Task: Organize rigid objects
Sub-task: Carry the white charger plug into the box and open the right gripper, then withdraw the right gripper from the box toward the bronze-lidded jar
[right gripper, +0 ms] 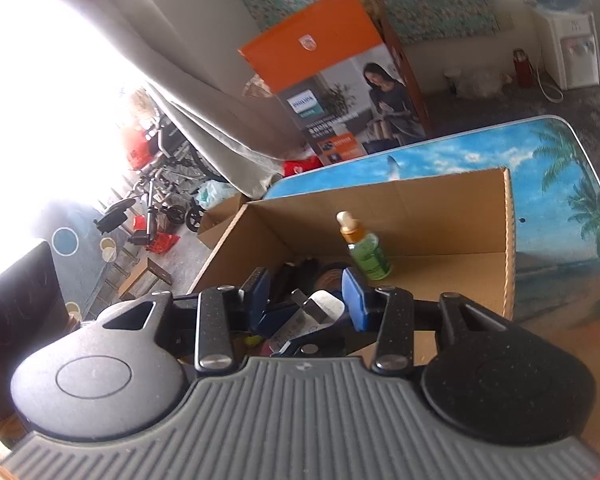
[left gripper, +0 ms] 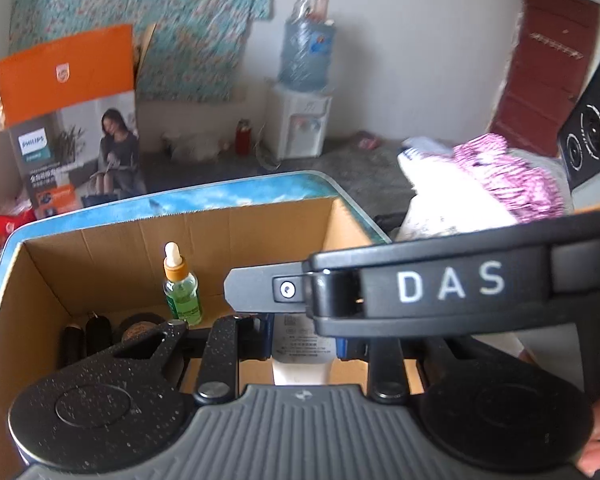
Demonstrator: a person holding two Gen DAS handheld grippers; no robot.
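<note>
I've got both grippers over the open cardboard box [right gripper: 440, 216] sitting on the table with the beach print [right gripper: 560, 168]. My left gripper [left gripper: 302, 340] is clamped on a white object with printed text [left gripper: 302, 350], the blue pads [left gripper: 342, 346] pressing it from both sides; I think it's a small flat pack or tube, but the view is blocked and I can't say which. The right gripper [right gripper: 308, 300] shows up in the left wrist view as a black body marked DAS [left gripper: 452, 284], crossing just above my left fingers. In the right wrist view the right blue pads [right gripper: 356, 296] stand apart with a white labelled thing [right gripper: 324, 308] lying tilted between them and the tip of the other gripper [right gripper: 312, 346] right below; whether the pads actually press on it I cannot tell. Inside the box a green dropper bottle [left gripper: 182, 288] with an orange collar stands upright near the back wall, and some dark items [left gripper: 96, 336] lie at the left end of the floor, blurred. Behind the table: an orange Philips carton [left gripper: 72, 120], a water dispenser [left gripper: 300, 120] with a blue jug, a red flask [left gripper: 243, 136] on the floor, a floral cloth [left gripper: 148, 20] on the wall. A fingertip [left gripper: 596, 456] shows at the lower right edge.
</note>
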